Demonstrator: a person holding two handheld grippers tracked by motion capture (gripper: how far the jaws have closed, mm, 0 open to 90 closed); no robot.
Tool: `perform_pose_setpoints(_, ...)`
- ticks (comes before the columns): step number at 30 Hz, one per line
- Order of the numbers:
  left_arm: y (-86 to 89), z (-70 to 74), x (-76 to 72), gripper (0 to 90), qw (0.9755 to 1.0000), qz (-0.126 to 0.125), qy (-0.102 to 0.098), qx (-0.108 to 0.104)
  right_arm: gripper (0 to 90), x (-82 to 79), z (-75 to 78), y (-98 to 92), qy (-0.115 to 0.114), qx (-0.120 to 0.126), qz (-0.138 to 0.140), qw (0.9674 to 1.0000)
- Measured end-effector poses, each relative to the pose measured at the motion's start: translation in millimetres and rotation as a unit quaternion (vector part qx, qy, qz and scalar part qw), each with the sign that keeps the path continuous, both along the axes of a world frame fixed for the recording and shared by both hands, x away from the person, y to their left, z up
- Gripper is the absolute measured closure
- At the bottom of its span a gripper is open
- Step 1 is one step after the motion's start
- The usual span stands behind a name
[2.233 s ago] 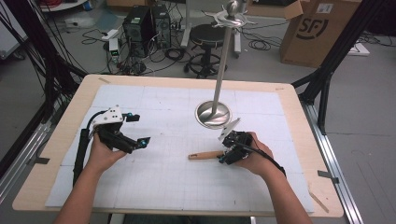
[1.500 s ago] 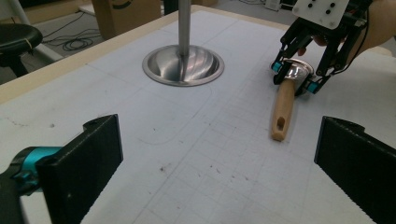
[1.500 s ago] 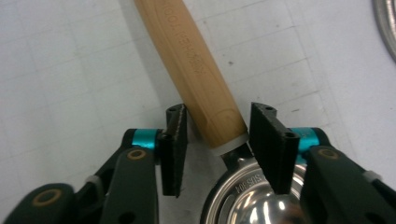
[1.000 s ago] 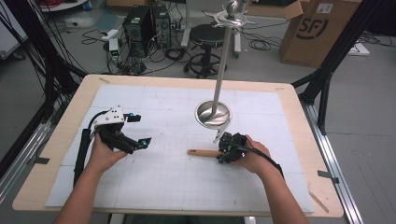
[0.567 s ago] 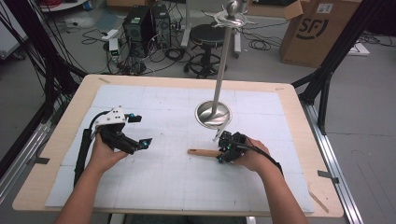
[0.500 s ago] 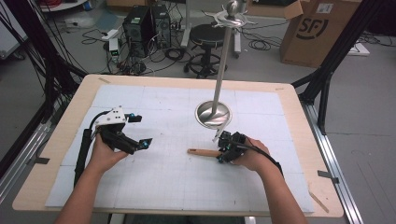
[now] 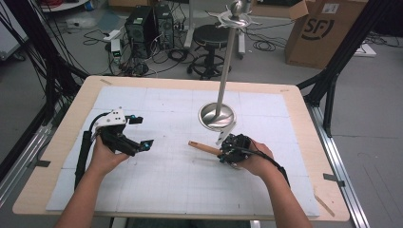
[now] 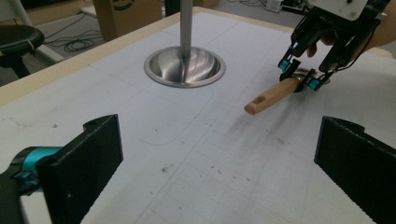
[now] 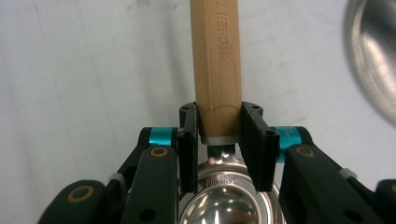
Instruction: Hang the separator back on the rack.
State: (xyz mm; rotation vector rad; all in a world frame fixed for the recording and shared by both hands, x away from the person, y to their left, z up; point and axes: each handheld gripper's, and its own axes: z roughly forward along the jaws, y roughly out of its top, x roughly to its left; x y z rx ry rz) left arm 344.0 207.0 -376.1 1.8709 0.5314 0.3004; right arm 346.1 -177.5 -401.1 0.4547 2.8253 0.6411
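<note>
Two tongs are at work over the bench point(image 7: 294, 109). The right tongs point(image 9: 219, 135) have just been closing and now pinch the wooden handle of a small metal scoop point(image 9: 217, 60) right at its collar, where wood meets steel; the scoop lies on the bench just in front of the steel stand base point(image 7: 216, 115). The left tongs point(image 7: 140, 132) hover spread wide with nothing between them, well apart from the scoop.

Trouble could come from the grip point: the rounded, smooth handle is held near one end, so on a lift the long wooden part may droop or twist between the pads. A swing toward the upright pole point(image 7: 227, 57) could also knock the handle loose.
</note>
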Motion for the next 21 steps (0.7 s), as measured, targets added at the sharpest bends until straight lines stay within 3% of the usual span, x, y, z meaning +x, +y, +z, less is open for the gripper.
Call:
perform_pose_setpoints(7,1.4,1.1,-0.6,1.7,1.0,0.001,-0.001,-0.002,69.4,-5.4,19.8,-11.9,-0.04,0.055,-0.012,0.9976)
perform_pose_setpoints(12,0.9,0.9,-0.9,1.7,1.0,0.0,-0.001,-0.001,69.3,-9.4,36.6,-21.4,-0.063,0.116,-0.015,0.9911)
perform_pose_setpoints(21,1.9,0.9,-0.3,1.7,1.0,0.002,0.0,-0.002,69.3,-7.7,49.1,-27.1,-0.075,0.153,-0.026,0.985)
